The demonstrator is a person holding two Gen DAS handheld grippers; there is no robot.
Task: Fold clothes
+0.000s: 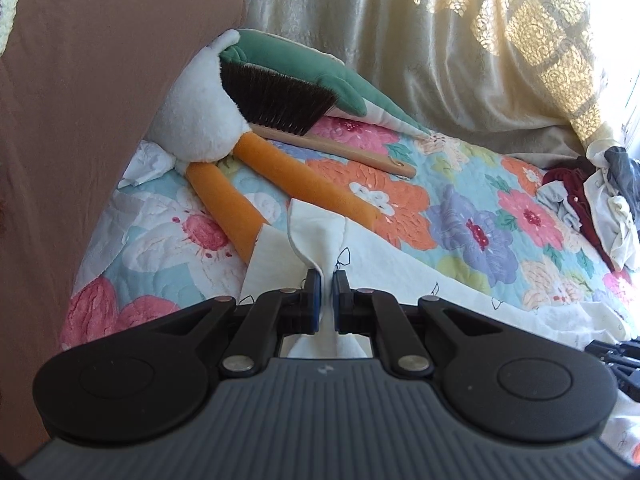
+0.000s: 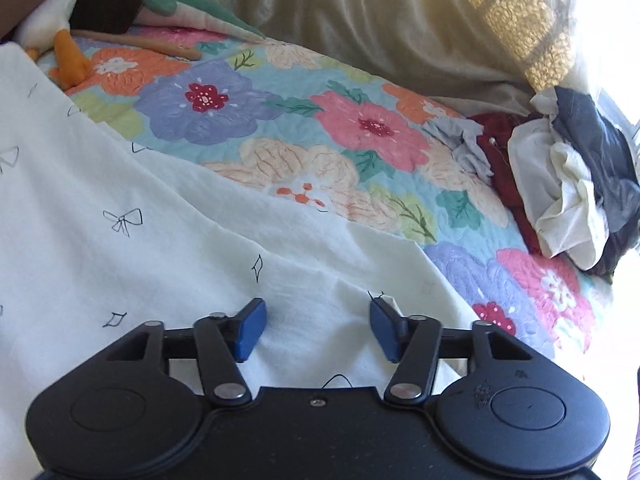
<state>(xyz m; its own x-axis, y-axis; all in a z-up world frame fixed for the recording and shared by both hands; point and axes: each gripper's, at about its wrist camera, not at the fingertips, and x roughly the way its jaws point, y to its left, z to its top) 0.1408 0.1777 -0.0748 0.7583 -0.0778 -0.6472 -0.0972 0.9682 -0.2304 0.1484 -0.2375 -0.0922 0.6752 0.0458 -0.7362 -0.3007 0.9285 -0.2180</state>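
A cream garment (image 2: 160, 240) printed with small black bows and diamonds lies spread over a floral quilt (image 2: 280, 120). My left gripper (image 1: 328, 280) is shut on a bunched corner of this garment (image 1: 320, 232), which stands up in a pinched fold between the blue pads. My right gripper (image 2: 318, 320) hovers over the garment's flat part near its right edge, jaws apart, with cloth beneath them and nothing pinched between the pads.
A pile of crumpled clothes (image 2: 560, 184), white, dark grey and red, sits at the quilt's right side. A plush toy with orange legs (image 1: 224, 140) and a wooden-handled brush (image 1: 296, 116) lie at the far left. A cream curtain (image 1: 440, 40) hangs behind; a brown headboard (image 1: 80, 80) stands left.
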